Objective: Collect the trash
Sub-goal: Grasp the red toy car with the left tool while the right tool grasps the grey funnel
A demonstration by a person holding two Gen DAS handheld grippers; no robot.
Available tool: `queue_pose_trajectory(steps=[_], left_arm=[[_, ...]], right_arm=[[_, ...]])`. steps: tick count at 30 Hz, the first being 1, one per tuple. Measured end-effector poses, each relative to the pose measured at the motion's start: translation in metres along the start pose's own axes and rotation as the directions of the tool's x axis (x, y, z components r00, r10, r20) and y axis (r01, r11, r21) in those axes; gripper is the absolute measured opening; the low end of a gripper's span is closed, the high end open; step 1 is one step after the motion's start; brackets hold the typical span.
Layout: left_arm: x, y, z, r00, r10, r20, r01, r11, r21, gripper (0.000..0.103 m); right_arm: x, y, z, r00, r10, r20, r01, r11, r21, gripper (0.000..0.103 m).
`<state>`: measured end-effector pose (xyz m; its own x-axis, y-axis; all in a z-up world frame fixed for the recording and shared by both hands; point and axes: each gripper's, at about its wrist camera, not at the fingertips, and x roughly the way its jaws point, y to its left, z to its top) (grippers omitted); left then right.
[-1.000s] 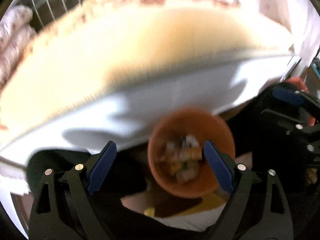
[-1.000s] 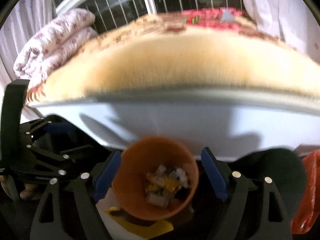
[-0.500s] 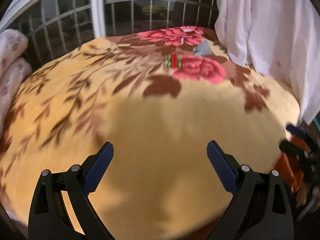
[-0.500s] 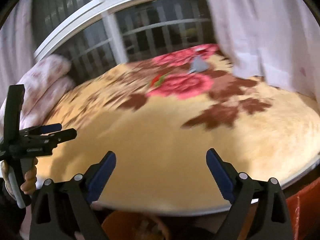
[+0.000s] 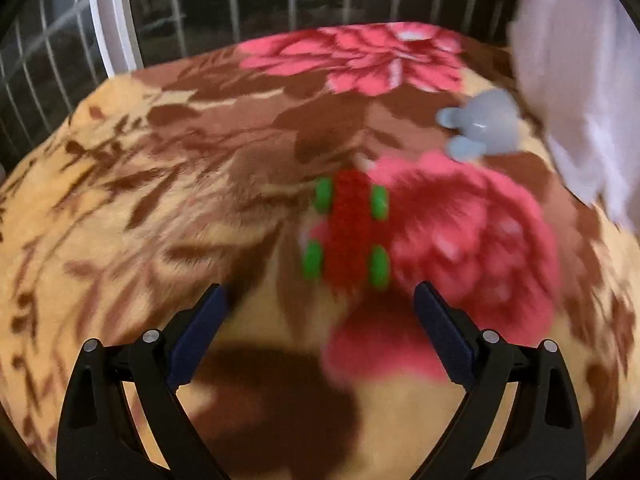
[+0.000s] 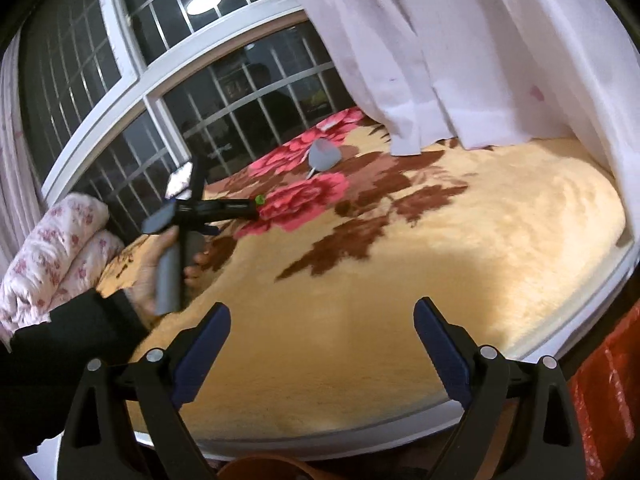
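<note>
Left wrist view: left tool (image 5: 320,320) hangs over a bed with a tan blanket (image 5: 140,208) printed with brown leaves and pink flowers. Jaws spread wide, nothing between them. Just beyond the tips, a little right of centre, lies a red piece of trash with four green spots (image 5: 348,232), blurred, so what it is cannot be told; it rests on the blanket at the left edge of a big pink flower. Farther off to the right a pale grey plastic piece (image 5: 484,124) lies on the blanket, close to the hem of a white curtain (image 5: 580,80). Window bars (image 5: 200,4) run across the far side behind the bed.

Right wrist view: right tool (image 6: 320,332) sits over the near edge of the bed, jaws wide, empty. On the left a hand (image 6: 160,268) in a dark sleeve holds the left tool out over the blanket, tips pointing toward the flower print; a green spot of the red trash (image 6: 260,199) shows just past those tips. The grey piece (image 6: 324,154) lies farther back near the curtain (image 6: 460,48). A folded floral quilt (image 6: 52,248) is stacked at the far left by the window (image 6: 140,80). Red plastic (image 6: 608,392) shows at the right edge, below the bed. An orange rim (image 6: 260,464) peeks in at the bottom, between the jaws' bases.
</note>
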<state>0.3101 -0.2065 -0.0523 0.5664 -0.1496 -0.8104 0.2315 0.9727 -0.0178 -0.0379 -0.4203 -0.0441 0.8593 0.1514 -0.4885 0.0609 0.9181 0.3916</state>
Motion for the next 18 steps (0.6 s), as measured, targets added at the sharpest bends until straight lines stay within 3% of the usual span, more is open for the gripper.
queue_pose_trajectory(steps=[1,3,5,7,10,14,18], left_arm=[[0.006,0.0,0.004,1.0,0.017,0.007,-0.017,1.0,0.007,0.091],[0.009,-0.004,0.005,0.999,0.014,0.042,-0.016,0.999,0.045,0.081],[0.006,-0.009,0.005,0.998,-0.012,0.061,0.006,0.996,0.087,0.051],[0.003,-0.013,0.003,0.997,-0.038,0.065,0.03,0.993,0.115,0.038],[-0.006,-0.014,-0.003,0.997,-0.039,0.063,0.031,0.992,0.121,0.038],[-0.046,0.0,-0.026,0.993,-0.107,0.051,0.102,0.991,0.087,0.038],[-0.107,0.019,-0.074,0.993,-0.083,0.086,0.074,0.992,0.103,0.038]], right_arm=[[0.001,-0.002,0.0,1.0,0.0,0.001,0.0,1.0,0.005,0.091],[0.003,-0.003,0.001,1.0,0.001,-0.003,-0.001,1.0,0.006,0.091],[0.004,-0.002,0.0,1.0,0.0,-0.008,0.0,1.0,-0.001,0.091],[0.005,0.002,-0.002,1.0,-0.013,-0.002,0.013,1.0,-0.013,0.091],[0.004,0.007,0.0,1.0,-0.009,-0.01,0.009,1.0,-0.025,0.091],[0.004,0.016,0.016,1.0,0.003,-0.022,-0.005,0.998,-0.07,0.091],[0.033,0.024,0.055,0.998,0.028,-0.056,-0.035,0.991,-0.126,0.091]])
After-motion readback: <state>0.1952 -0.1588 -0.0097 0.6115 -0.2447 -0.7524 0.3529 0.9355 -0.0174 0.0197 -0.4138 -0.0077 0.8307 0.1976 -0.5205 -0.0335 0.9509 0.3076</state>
